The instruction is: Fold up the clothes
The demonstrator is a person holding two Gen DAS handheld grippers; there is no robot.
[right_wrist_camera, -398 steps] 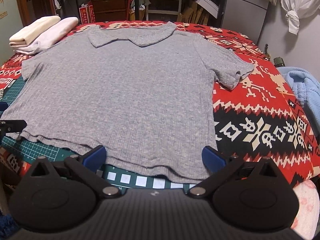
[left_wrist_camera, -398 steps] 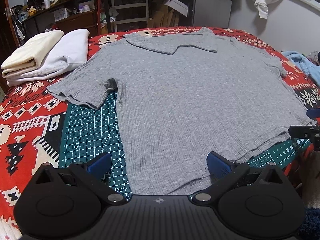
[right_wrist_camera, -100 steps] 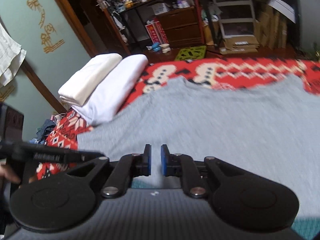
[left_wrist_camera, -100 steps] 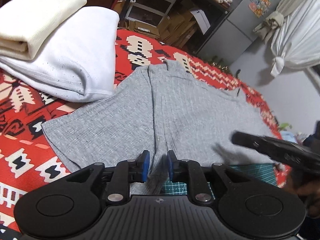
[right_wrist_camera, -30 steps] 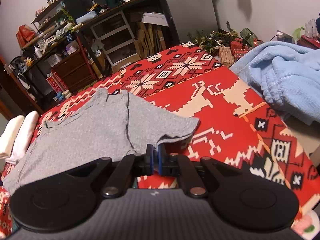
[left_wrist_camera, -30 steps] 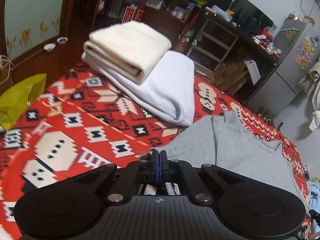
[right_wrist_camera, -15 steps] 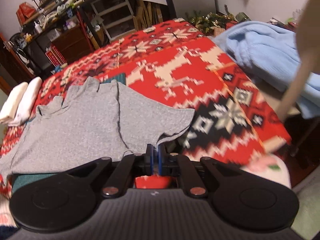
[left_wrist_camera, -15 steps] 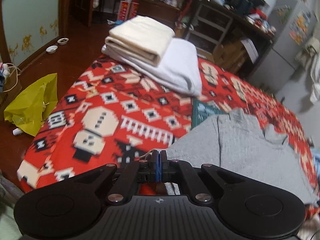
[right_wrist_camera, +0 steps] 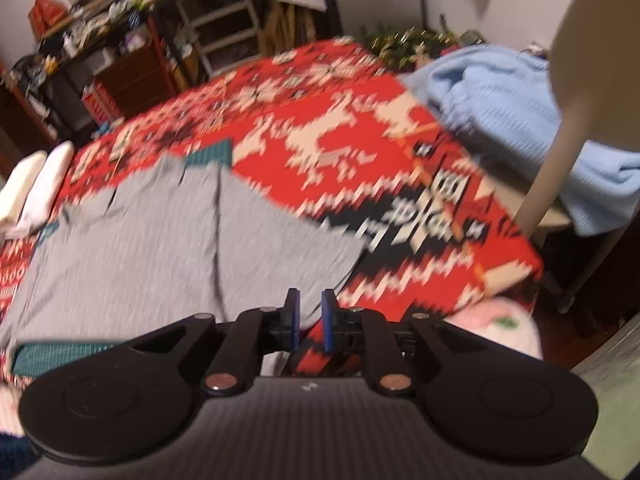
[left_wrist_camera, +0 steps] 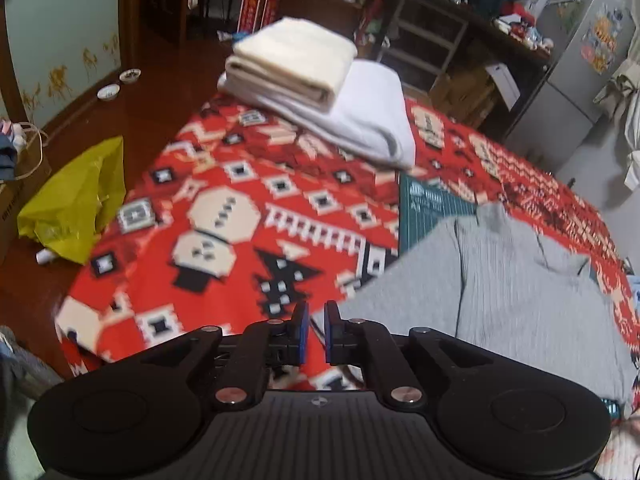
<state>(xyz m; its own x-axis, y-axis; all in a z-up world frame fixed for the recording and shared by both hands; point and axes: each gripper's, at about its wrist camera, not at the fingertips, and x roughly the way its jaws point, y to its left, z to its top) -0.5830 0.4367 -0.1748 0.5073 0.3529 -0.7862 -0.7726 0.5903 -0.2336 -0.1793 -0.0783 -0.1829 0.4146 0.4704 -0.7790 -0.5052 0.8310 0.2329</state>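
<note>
The grey ribbed shirt (left_wrist_camera: 520,300) lies on the red patterned cover (left_wrist_camera: 240,220), with its collar end away from me and a lengthwise crease running down it. My left gripper (left_wrist_camera: 316,330) is open by a narrow gap, and the shirt's near left sleeve edge sits just beyond its blue pads. In the blurred right wrist view the same shirt (right_wrist_camera: 160,248) spreads to the left. My right gripper (right_wrist_camera: 309,320) is also open a little, at the shirt's right sleeve edge, with cloth showing through the gap.
A folded cream cloth (left_wrist_camera: 292,60) rests on a folded white one (left_wrist_camera: 372,120) at the far left corner. A green cutting mat (left_wrist_camera: 428,216) peeks out under the shirt. A yellow bag (left_wrist_camera: 76,200) is on the floor, a light blue blanket (right_wrist_camera: 500,112) at right.
Both grippers were shut on the shirt's sleeve edges half a second ago. Now both have opened a little and let go of the cloth. The right view is blurred by motion.
</note>
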